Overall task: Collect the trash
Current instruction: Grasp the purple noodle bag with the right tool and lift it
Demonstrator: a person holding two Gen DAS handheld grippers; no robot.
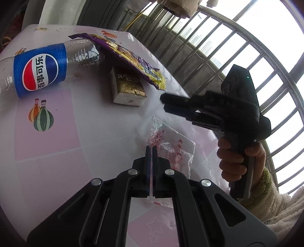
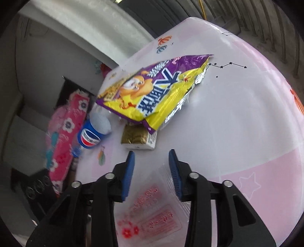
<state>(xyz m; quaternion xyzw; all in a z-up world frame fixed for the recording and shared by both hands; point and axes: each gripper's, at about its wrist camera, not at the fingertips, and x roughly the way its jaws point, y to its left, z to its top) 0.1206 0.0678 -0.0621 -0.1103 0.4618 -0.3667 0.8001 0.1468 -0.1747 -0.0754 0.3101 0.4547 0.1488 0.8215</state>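
L gripper (image 1: 151, 150): pinched tight on clear wrapper (image 1: 176, 150).
R gripper (image 2: 152, 153): spread wide, above table (image 2: 237, 117).
Nearby: Pepsi bottle (image 1: 40, 70), snack bag (image 2: 152, 95).

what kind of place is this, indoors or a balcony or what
Probably an enclosed home balcony: a metal window grille with daylight and buildings beyond, laundry hanging overhead, and a table under a pink patterned cloth.

The plastic bottle (image 1: 39, 70) wears a blue label with the Pepsi globe and the Chinese name 百事可乐. The purple-and-yellow snack bag (image 2: 152, 93) bears large blue Chinese characters, too skewed to read. The clear plastic wrapper (image 1: 174, 146) carries red Chinese print, illegible.
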